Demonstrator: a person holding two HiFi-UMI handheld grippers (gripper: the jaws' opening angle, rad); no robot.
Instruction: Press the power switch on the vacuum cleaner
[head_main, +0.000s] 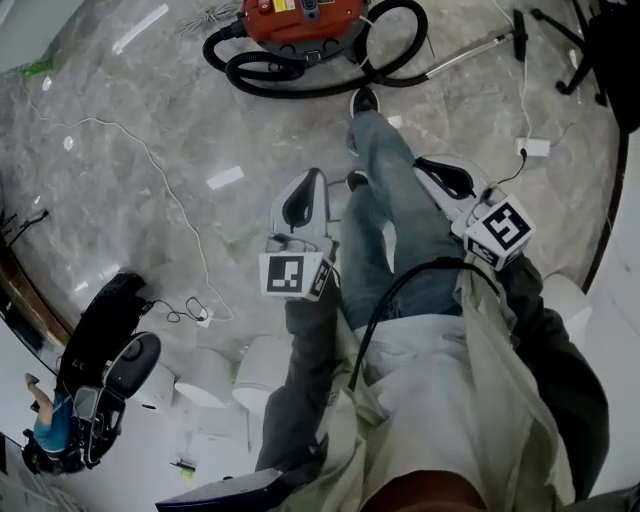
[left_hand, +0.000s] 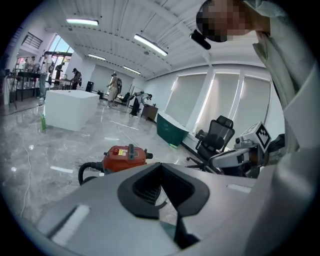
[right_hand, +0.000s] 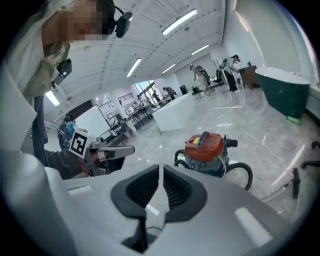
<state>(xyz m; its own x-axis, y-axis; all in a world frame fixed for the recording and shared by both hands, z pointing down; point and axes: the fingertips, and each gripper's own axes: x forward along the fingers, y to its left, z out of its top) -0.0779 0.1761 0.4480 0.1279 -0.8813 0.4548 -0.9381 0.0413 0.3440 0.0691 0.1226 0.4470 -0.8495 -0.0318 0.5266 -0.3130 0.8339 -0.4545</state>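
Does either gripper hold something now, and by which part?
Nothing is held: the left gripper and the right gripper have their jaws closed on nothing, away from the vacuum cleaner.

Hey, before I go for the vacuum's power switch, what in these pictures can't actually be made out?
- The power switch: the head view's top edge cuts off the vacuum cleaner, and in both gripper views it is too small to show a switch.
- The vacuum's base, left gripper view: hidden behind the left gripper, tongs shut.
- The distant people, both gripper views: too small.

One vacuum cleaner (head_main: 300, 18) — two tongs: left tongs (head_main: 309, 180), right tongs (head_main: 426, 166).
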